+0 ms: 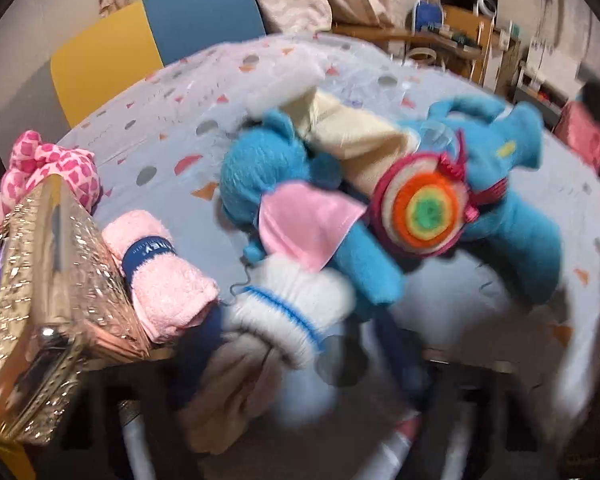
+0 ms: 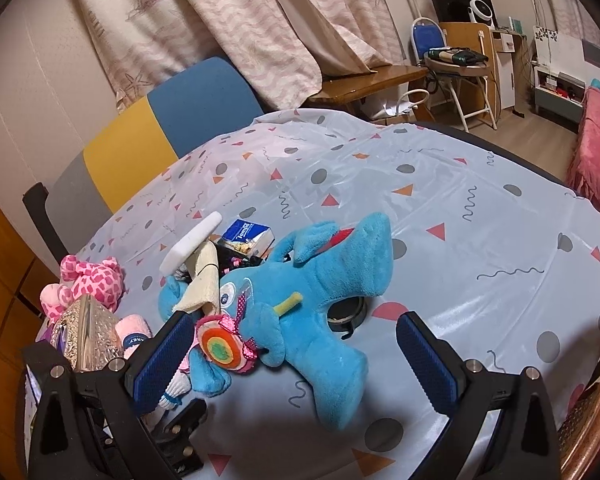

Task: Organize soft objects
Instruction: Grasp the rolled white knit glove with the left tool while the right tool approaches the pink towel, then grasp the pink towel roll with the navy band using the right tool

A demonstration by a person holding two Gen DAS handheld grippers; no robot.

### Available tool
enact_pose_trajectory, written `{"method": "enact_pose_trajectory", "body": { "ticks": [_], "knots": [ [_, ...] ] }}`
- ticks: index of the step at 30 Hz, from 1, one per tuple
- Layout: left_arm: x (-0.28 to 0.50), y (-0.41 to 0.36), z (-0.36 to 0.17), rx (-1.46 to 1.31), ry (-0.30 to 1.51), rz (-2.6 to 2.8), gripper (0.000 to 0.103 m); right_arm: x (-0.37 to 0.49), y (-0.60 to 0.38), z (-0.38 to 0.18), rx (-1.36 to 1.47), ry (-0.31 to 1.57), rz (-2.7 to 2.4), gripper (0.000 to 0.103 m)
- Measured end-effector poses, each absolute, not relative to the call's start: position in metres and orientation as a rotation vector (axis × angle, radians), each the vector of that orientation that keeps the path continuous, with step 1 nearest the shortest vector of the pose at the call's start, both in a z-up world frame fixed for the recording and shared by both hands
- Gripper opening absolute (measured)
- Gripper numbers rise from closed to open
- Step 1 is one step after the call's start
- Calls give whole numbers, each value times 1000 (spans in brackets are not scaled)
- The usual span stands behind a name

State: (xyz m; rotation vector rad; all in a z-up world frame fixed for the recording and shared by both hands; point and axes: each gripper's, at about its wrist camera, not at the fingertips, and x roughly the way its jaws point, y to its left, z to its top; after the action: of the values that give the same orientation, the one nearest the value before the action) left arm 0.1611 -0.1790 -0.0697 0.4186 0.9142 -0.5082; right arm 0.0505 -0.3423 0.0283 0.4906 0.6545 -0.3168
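Note:
A blue plush toy (image 2: 324, 304) with a rainbow knitted disc (image 2: 220, 350) lies in a pile on the table; it also shows in the left wrist view (image 1: 500, 208). A cream cloth (image 1: 360, 136), a pink cloth (image 1: 308, 220) and a white foam piece (image 2: 192, 242) lie with it. My right gripper (image 2: 294, 352) is open, its blue pads (image 2: 424, 356) either side of the plush. In the blurred left wrist view a white sock with a blue stripe (image 1: 288, 312) fills the foreground; my left gripper's jaws are hidden behind it.
A glittery gold box (image 1: 48, 280) stands at the left with a rolled pink towel (image 1: 156, 268) and a pink spotted plush (image 1: 56, 168) beside it. A blue tissue pack (image 2: 248, 234) and a black ring (image 2: 346, 312) lie by the pile. A blue-yellow chair (image 2: 160, 128) stands behind the table (image 2: 460, 220).

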Motion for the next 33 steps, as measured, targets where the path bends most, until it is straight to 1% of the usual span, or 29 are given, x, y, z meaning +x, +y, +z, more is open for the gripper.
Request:
{"method": "enact_pose_trajectory", "body": {
  "ticks": [1, 2, 4, 8, 13, 16, 18, 19, 20, 22, 23, 25, 27, 30, 33],
  "knots": [
    [161, -178, -72, 420, 921, -515, 54, 50, -342, 28, 485, 654, -320, 103],
    [159, -176, -72, 412, 913, -521, 50, 50, -342, 29, 483, 654, -323, 103],
    [151, -168, -70, 380, 918, -543, 47, 50, -343, 28, 483, 658, -333, 103],
    [117, -150, -66, 337, 931, -546, 47, 49, -346, 28, 492, 657, -343, 103],
    [60, -126, -66, 336, 885, -527, 47, 49, -348, 27, 516, 663, -322, 103],
    [41, -113, -67, 330, 870, -505, 47, 51, -346, 25, 529, 681, -288, 99],
    [36, -104, -67, 320, 866, -496, 47, 53, -342, 25, 518, 690, -269, 95],
    [36, -101, -68, 324, 864, -491, 45, 54, -338, 25, 510, 696, -248, 93],
    [36, -99, -69, 322, 868, -488, 43, 56, -334, 25, 497, 702, -231, 90],
    [41, -92, -73, 300, 886, -496, 42, 62, -323, 25, 459, 724, -178, 79],
    [41, -91, -75, 297, 885, -498, 38, 67, -314, 26, 431, 743, -122, 71],
    [42, -87, -79, 289, 885, -495, 37, 78, -300, 25, 400, 783, -21, 64],
    [43, -85, -80, 264, 887, -502, 37, 93, -284, 24, 361, 826, 78, 47],
    [43, -84, -80, 258, 882, -506, 37, 122, -261, 25, 313, 877, 193, 36],
    [42, -83, -80, 247, 879, -509, 37, 156, -237, 22, 264, 935, 312, 36]
  ]
}}
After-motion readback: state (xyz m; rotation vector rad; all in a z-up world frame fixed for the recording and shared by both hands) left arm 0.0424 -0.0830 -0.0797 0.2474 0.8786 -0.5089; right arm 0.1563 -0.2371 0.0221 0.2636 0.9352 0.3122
